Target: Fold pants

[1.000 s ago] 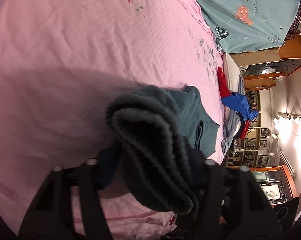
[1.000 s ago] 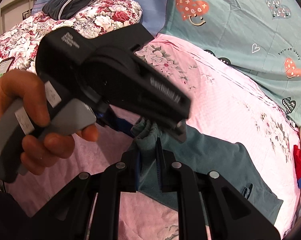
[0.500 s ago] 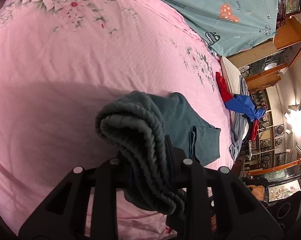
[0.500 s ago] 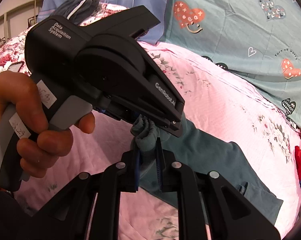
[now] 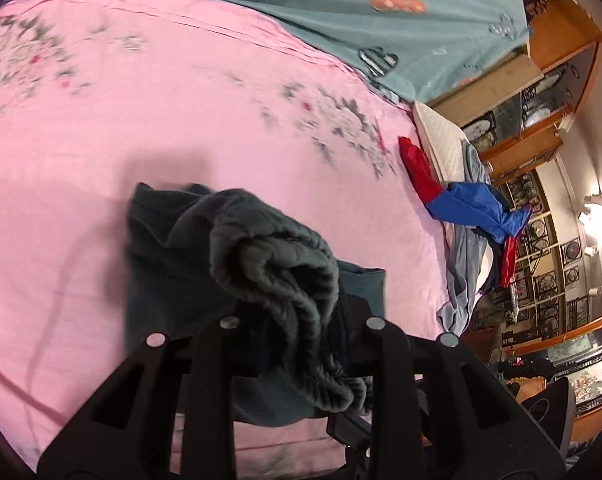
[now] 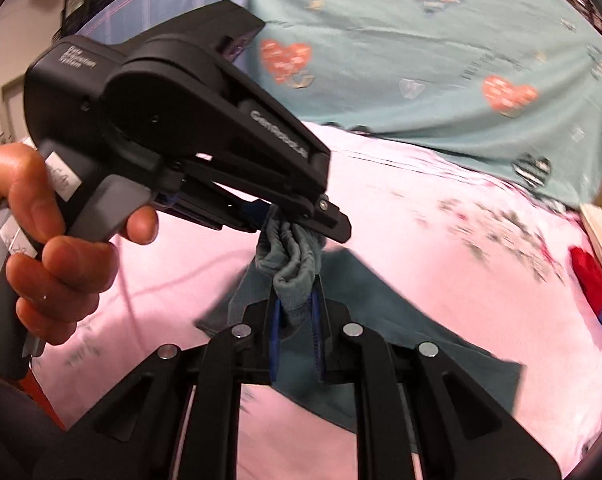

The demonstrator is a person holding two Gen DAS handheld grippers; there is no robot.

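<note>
Dark teal-grey pants [image 5: 273, 248] hang bunched at the ribbed waistband. My left gripper [image 5: 301, 320] is shut on that thick fold, which fills the gap between its fingers. In the right wrist view my right gripper [image 6: 295, 304] is shut on the same waistband just below. The left gripper [image 6: 301, 224], held by a hand [image 6: 53, 240], pinches the band from above. The pants [image 6: 401, 332] trail down from both grips, and the legs lie flat on the pink sheet [image 6: 441, 220]. Motion blur softens both views.
A teal quilt with hearts [image 6: 421, 60] covers the far side of the bed. At the bed's right edge [image 5: 433, 140] lie a red and blue garment [image 5: 461, 204] and grey cloth [image 5: 461, 280]. Wooden cabinets [image 5: 541, 60] stand beyond that edge.
The left jaws closed tighter on the waistband early on. Both grippers then carried the bunched band up and across the bed, and the fabric under it lifted off the sheet.
</note>
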